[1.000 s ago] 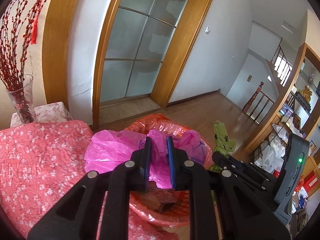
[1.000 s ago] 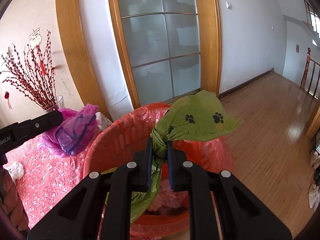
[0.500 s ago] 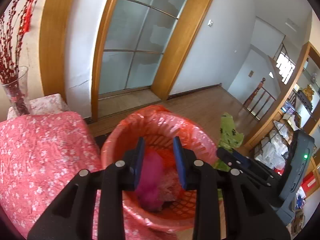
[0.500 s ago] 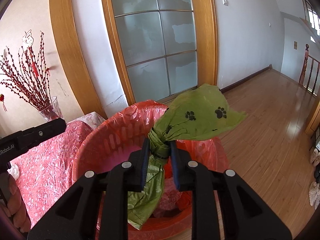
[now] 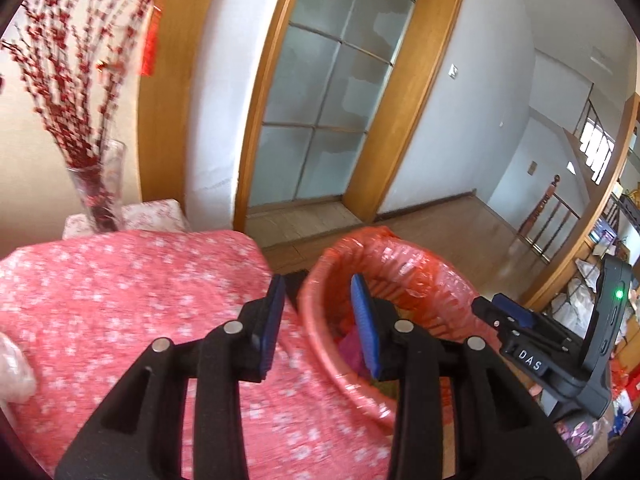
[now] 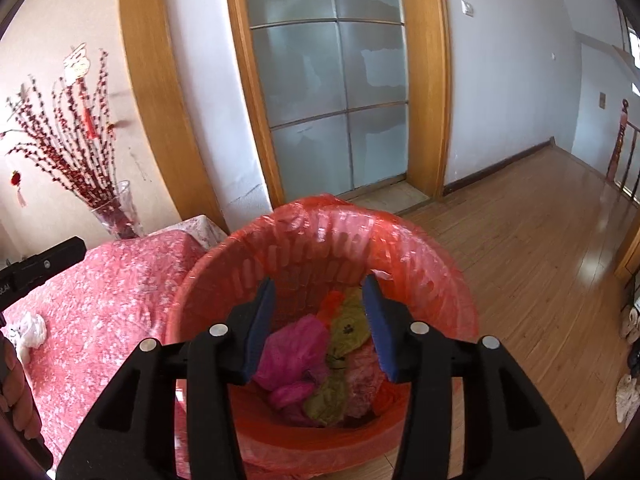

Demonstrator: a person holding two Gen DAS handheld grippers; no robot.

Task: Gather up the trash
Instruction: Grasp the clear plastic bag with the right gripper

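An orange bin [image 6: 320, 216] lined with a red plastic bag stands on the floor beside the table. Inside it lie a crumpled pink bag [image 6: 292, 348] and a green paw-print bag [image 6: 348, 328]. My right gripper [image 6: 320, 292] hangs over the bin's mouth; its jaws are opening and nothing is between them. My left gripper [image 5: 318, 292] is over the gap between the table edge and the bin's left rim [image 5: 316, 320]; its jaws are opening too, with nothing between them. A bit of the pink bag [image 5: 352, 344] shows past its right finger.
The table [image 5: 120, 280] wears a pink floral cloth. A crumpled white piece [image 6: 30, 328] lies on it at the left. A glass vase [image 5: 96, 192] of red branches stands at the back. Wooden floor [image 6: 540, 240] lies to the right, and a glass door [image 6: 332, 100] is behind.
Both grippers went from shut to open. The pink bag fell from the left one and the green bag from the right one into the bin. The left gripper swung left toward the table.
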